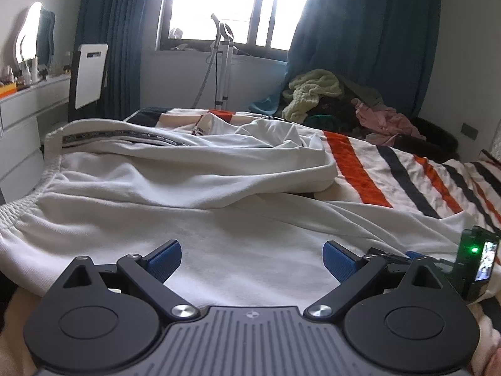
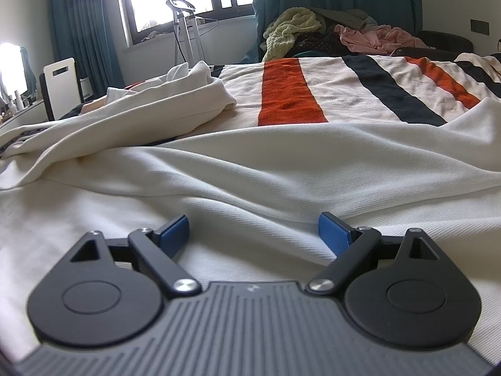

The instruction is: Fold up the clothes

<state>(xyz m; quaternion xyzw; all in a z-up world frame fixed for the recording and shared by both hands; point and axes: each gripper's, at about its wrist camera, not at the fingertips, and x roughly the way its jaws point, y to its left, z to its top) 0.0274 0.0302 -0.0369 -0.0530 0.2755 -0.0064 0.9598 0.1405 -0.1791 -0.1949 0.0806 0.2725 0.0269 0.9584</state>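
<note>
Cloth is being faced by both tools: a white garment (image 1: 194, 188) is lying spread over the striped blanket (image 1: 360, 172), which serves here as the landmark. Left of the blanket's orange stripe, the garment's elastic waistband (image 1: 28, 197) is being shown at the bed's edge, so trousers or shorts are being judged likely. Nearer than the stripe, the left gripper (image 1: 252, 258) is being held just above the cloth with jaws standing wide and nothing between the pads. Right of it, the right gripper (image 2: 253, 233) is being held likewise over a ridge of the same cloth, jaws wide apart, nothing clasped. Beyond the blanket's far end, a clothes pile (image 1: 338, 103) is waiting by the curtain.

Risk is being judged as follows: only the top layer may be getting pinched, since the cloth is lying in overlapping folds, and an uneven fold would be produced. A blanket fold could also be getting caught along with the garment, both being pale and soft. With the waistband hanging close to the bed's edge, the garment could be dragged off by a careless pull.

Whether the pads are touching the cloth is not being shown clearly. The garment's full outline is being cut off by the frames, and its hems are being hidden under its own folds.
</note>
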